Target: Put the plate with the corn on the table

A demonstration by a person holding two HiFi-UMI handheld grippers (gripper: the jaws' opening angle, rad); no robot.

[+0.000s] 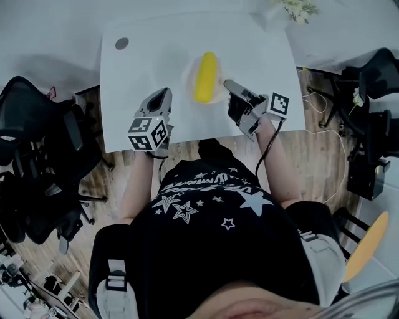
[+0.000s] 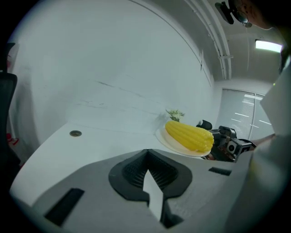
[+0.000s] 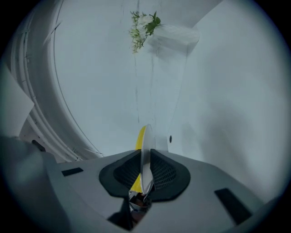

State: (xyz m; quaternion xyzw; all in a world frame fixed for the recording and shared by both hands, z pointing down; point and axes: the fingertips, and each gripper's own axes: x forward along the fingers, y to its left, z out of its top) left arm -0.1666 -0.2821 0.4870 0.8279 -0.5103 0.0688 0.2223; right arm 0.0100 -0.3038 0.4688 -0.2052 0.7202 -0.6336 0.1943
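A yellow corn cob [image 1: 205, 76] lies on a white plate [image 1: 186, 78] over the middle of the white table [image 1: 143, 68]. My right gripper [image 1: 229, 85] is shut on the plate's right rim. In the right gripper view the plate [image 3: 145, 154] stands edge-on between the pads, with the corn [image 3: 140, 136] behind it. Whether the plate rests on the table I cannot tell. My left gripper [image 1: 165, 93] hovers near the table's front edge, left of the plate, shut and holding nothing. In the left gripper view, beyond the left gripper [image 2: 148, 157], are the corn [image 2: 188, 135], the plate [image 2: 168, 140] and the right gripper [image 2: 227, 143].
A round cable hole [image 1: 121, 43] sits in the table's far left corner. White flowers [image 1: 299, 9] stand beyond the far right corner. Black office chairs stand left [image 1: 37, 156] and right [image 1: 374, 81] of the table, and a cable trails on the wooden floor.
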